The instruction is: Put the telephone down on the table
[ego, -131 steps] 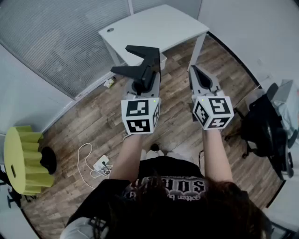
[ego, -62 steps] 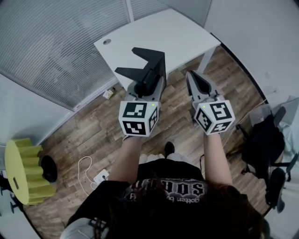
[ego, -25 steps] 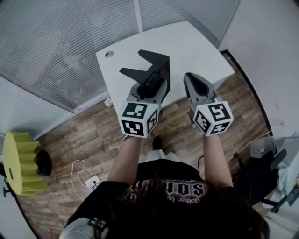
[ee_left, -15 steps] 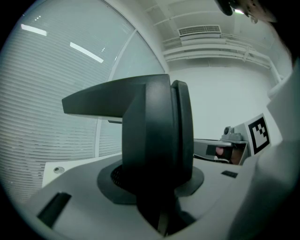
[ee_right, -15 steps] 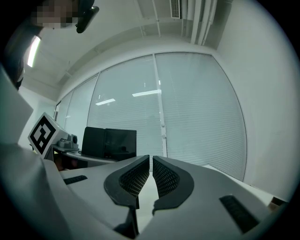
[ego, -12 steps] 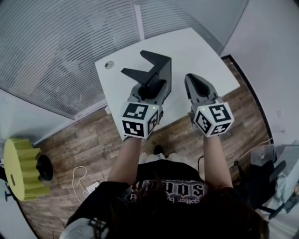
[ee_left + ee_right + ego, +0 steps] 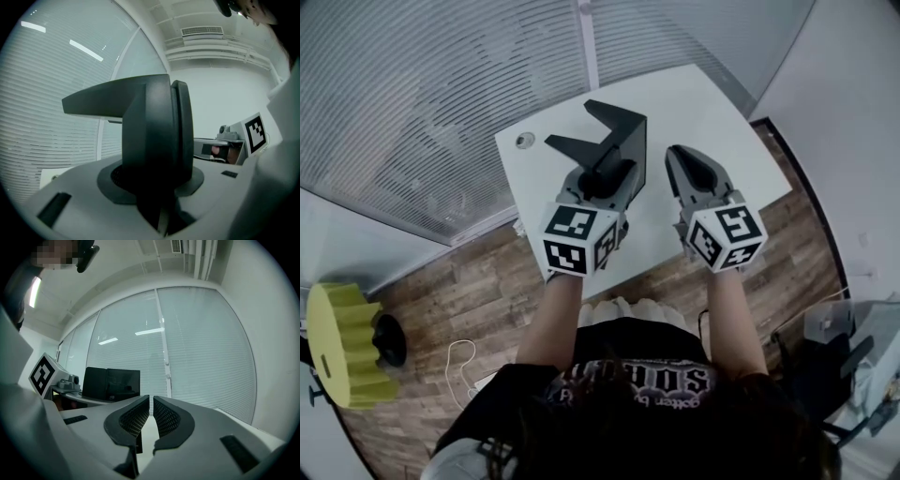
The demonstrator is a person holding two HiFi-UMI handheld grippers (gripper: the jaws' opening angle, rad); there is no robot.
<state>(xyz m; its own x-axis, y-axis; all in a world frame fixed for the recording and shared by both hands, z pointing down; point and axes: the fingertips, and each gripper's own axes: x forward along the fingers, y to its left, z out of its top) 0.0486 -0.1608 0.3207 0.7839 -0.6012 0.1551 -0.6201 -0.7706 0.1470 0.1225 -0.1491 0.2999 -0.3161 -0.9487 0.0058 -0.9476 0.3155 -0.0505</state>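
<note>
1 telephone (image 7: 623,141): clamped between left gripper (image 7: 602,178) fingers, partly spread, over the 1 white bench (image 7: 712,103) | right gripper (image 7: 680,159): fingers almost together, empty | shirt print: unreadable

The left tool (image 7: 602,180), carrying the telephone (image 7: 614,131), and the right tool (image 7: 677,159) have come forward off the wooden floor (image 7: 441,291), and now they're right out over the white tabletop (image 7: 712,103).
</note>
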